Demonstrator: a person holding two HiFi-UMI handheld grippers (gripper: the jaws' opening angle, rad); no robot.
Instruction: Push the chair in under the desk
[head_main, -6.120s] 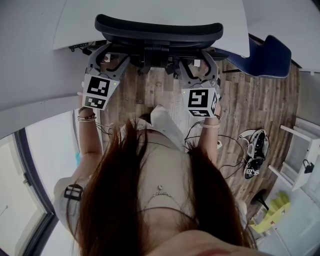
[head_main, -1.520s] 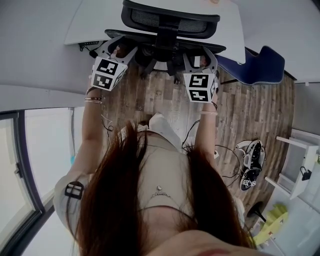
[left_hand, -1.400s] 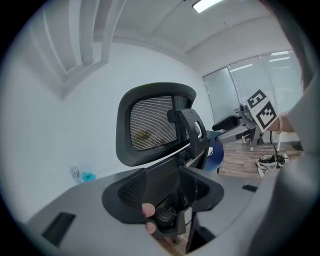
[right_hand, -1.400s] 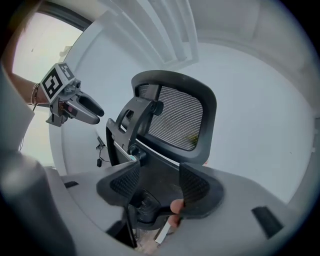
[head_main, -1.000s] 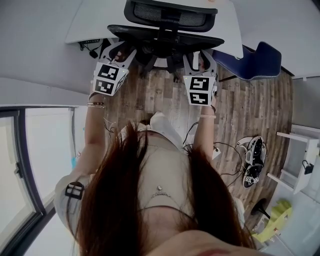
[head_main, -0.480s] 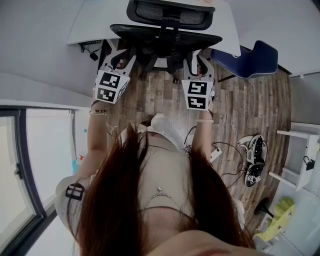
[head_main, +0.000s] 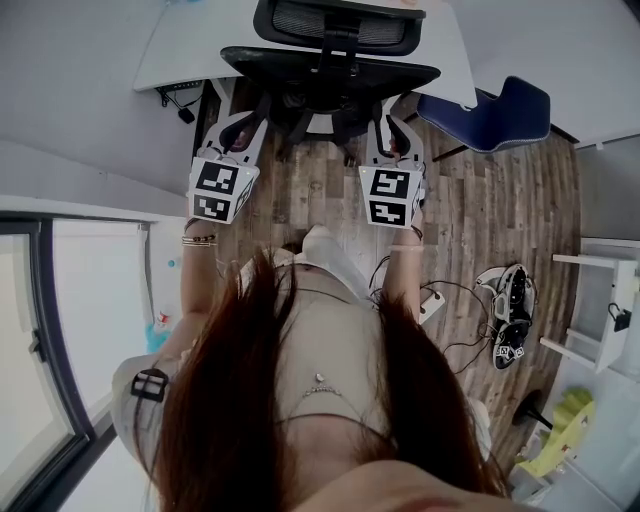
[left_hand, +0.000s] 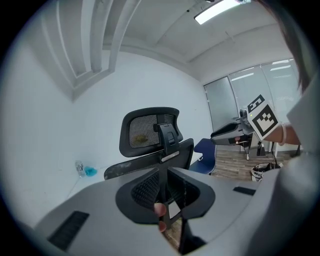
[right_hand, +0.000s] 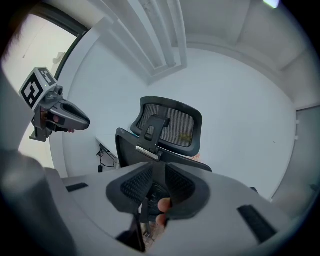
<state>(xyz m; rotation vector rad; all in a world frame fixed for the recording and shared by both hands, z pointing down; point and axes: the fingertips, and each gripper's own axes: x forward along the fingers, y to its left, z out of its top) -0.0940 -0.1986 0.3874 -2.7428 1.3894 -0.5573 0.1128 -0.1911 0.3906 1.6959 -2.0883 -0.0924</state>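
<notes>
Two empty grippers, left gripper (head_main: 244, 122) and right gripper (head_main: 388, 128), jaws just closing, slim gaps left. Chair (head_main: 330, 68) beyond looked heavy, rigid, likely free-rolling; best pushed at the back's near edge.

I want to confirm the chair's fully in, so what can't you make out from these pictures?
Seat of the chair: head view, hidden under its backrest and the desk, so how far in it sits is unclear.
Chair's wheels: head view, mostly covered by the backrest.
Blue item low by the wall: left gripper view, too small to identify.
Floor by the person's feet: head view, hidden by hair.
</notes>
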